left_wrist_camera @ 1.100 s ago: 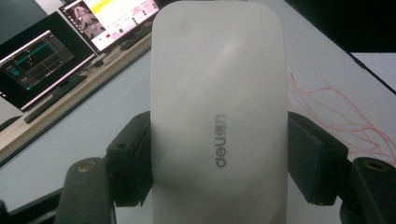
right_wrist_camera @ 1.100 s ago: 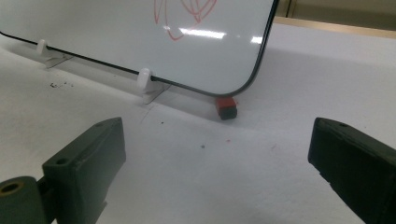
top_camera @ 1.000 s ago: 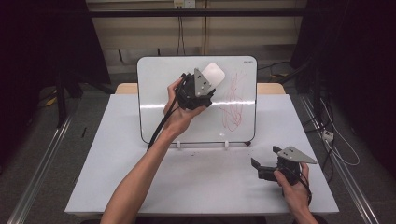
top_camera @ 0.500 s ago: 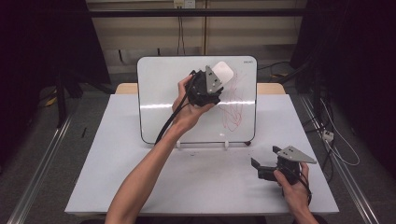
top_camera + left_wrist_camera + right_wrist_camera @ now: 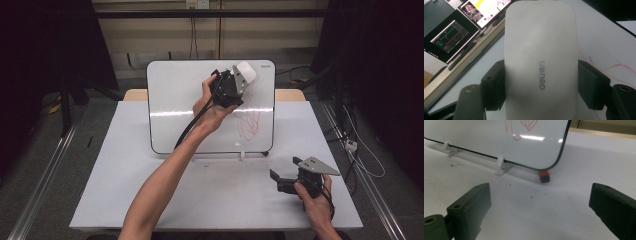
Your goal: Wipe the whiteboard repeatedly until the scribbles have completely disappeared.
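Note:
A white whiteboard [image 5: 180, 100] stands upright at the back of the table, with red scribbles [image 5: 250, 124] on its right half. My left gripper [image 5: 239, 80] is raised in front of the board's upper right and is shut on a white deli eraser [image 5: 246, 70]. In the left gripper view the eraser [image 5: 540, 50] sits between the jaws of the left gripper [image 5: 541, 85], with red lines [image 5: 616, 67] on the board beside it. My right gripper [image 5: 285, 171] rests low at the table's front right, open. The right gripper [image 5: 541, 202] faces the board's lower corner [image 5: 554, 162].
The board rests on small white feet [image 5: 501, 163]. A small red and black piece [image 5: 544, 176] lies under its corner. The white tabletop [image 5: 150, 200] spreads in front. Monitors [image 5: 451, 37] stand beyond the board. Cables [image 5: 360, 155] trail off the table's right side.
My left gripper has carried the eraser to the right and slightly up across the whiteboard. The right gripper has stayed where it was.

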A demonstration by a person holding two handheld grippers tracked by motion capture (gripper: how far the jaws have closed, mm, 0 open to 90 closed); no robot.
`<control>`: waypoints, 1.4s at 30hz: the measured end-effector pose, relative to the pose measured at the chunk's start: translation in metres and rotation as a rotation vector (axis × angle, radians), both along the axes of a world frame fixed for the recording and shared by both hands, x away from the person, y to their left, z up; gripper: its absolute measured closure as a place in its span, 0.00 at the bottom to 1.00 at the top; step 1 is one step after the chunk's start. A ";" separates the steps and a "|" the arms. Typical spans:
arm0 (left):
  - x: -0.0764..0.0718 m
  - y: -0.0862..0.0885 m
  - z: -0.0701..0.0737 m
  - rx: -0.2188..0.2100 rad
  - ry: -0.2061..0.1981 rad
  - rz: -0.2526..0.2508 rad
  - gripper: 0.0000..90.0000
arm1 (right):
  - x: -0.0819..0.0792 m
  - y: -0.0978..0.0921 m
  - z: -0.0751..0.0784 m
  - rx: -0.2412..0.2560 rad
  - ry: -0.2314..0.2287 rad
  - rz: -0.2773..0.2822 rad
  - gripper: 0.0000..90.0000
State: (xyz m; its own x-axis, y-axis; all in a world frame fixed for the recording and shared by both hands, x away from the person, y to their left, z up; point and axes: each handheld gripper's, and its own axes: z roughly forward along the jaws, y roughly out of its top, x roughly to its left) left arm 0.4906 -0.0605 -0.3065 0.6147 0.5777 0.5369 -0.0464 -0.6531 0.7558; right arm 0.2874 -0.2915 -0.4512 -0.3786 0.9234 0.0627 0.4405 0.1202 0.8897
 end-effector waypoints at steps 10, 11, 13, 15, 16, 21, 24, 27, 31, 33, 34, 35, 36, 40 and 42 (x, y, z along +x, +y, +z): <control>0.006 -0.009 -0.011 0.033 -0.023 0.029 0.35 | -0.001 -0.001 0.000 0.005 0.003 0.000 0.05; 0.006 -0.009 -0.011 0.029 -0.024 0.025 0.35 | -0.001 0.000 0.000 0.006 0.004 0.002 0.05; 0.005 -0.009 -0.011 0.028 -0.027 0.026 0.35 | 0.000 0.000 -0.001 0.003 0.004 0.004 0.05; 0.006 -0.009 -0.011 0.027 -0.025 0.024 0.35 | 0.000 0.000 -0.001 0.006 0.007 0.002 0.05; 0.006 -0.009 -0.011 0.028 -0.026 0.024 0.35 | 0.000 0.000 -0.001 0.005 0.006 0.001 0.05; 0.004 -0.010 -0.014 0.040 -0.028 0.021 0.35 | 0.000 0.000 -0.001 0.002 0.006 0.003 0.05; 0.003 -0.011 -0.015 0.040 -0.022 0.022 0.35 | 0.000 0.001 -0.001 0.001 0.007 0.002 0.05; 0.001 -0.012 -0.018 0.046 -0.019 0.018 0.35 | 0.000 0.001 -0.001 0.002 0.006 0.002 0.05; -0.006 -0.014 -0.027 0.047 -0.017 0.005 0.35 | 0.000 0.000 0.000 0.001 0.007 0.000 0.05; -0.011 -0.014 -0.034 0.055 -0.019 -0.004 0.35 | -0.001 0.000 0.000 0.001 0.006 0.001 0.05; -0.014 -0.015 -0.037 0.057 -0.018 -0.009 0.35 | -0.001 0.000 0.000 0.001 0.006 0.002 0.05; -0.016 -0.015 -0.040 0.064 -0.016 -0.012 0.35 | 0.000 0.000 -0.001 0.000 0.007 -0.001 0.05; -0.018 -0.015 -0.042 0.061 -0.017 -0.015 0.35 | 0.000 0.000 -0.001 0.002 0.008 -0.002 0.05; -0.019 -0.015 -0.042 0.059 -0.013 -0.017 0.35 | 0.000 0.001 0.000 -0.002 0.007 0.000 0.05; -0.018 -0.015 -0.041 0.061 -0.006 -0.019 0.35 | 0.000 0.002 0.000 -0.005 0.002 0.004 0.05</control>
